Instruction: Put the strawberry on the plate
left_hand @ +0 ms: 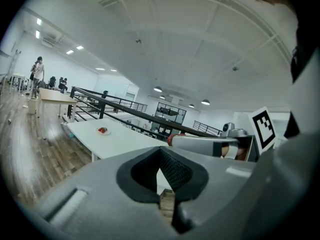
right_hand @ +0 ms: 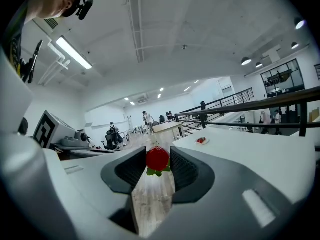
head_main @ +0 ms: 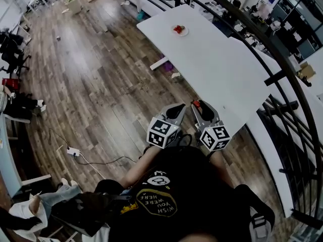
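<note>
Strawberry (right_hand: pixel 157 159): pinched between right gripper's (head_main: pixel 197 105) jaws, by the table's near end.
Left gripper (head_main: pixel 179 107): jaws together, nothing held.
Plate (head_main: pixel 180 31): far along white table (head_main: pixel 217 64), something red on it.
Room: wood floor (head_main: pixel 101 84); black railing (head_main: pixel 282 69) beside table.

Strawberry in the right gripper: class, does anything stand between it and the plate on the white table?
Nothing visible does. The right gripper holds the strawberry beside the near end of the table. The plate lies far along it, with only bare tabletop between. The plate already holds something red.
</note>
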`<state>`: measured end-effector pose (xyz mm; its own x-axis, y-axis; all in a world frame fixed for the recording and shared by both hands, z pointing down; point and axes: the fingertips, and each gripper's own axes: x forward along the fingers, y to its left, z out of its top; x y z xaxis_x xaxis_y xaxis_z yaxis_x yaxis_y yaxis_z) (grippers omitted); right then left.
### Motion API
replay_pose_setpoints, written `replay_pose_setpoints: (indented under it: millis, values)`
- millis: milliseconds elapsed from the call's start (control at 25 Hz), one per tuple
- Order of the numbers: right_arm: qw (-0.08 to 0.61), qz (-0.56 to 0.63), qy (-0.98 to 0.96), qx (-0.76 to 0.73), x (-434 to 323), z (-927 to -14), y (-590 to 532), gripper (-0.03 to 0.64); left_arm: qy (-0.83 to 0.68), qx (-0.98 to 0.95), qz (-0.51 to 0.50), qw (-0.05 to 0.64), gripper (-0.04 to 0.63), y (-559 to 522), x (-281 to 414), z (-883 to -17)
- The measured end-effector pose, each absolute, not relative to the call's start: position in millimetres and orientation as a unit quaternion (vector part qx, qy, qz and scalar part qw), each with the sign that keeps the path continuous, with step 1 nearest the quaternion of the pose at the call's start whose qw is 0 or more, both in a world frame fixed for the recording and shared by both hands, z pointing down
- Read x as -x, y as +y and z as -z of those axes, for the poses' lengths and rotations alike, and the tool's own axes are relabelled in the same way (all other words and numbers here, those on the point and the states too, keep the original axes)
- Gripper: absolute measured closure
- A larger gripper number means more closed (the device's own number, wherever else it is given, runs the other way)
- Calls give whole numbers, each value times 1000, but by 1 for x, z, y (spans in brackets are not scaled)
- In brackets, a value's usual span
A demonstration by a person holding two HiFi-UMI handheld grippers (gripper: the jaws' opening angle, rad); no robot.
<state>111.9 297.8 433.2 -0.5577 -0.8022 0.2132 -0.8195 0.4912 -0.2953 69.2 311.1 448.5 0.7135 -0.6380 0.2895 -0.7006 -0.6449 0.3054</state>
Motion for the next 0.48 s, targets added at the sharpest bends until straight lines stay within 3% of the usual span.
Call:
replay_pose_setpoints:
  millis: [480]
  values:
    - [12, -183, -868, -461, -162, -428, 227, 462, -353, -912, -83, 194, 594, 237, -132, -445]
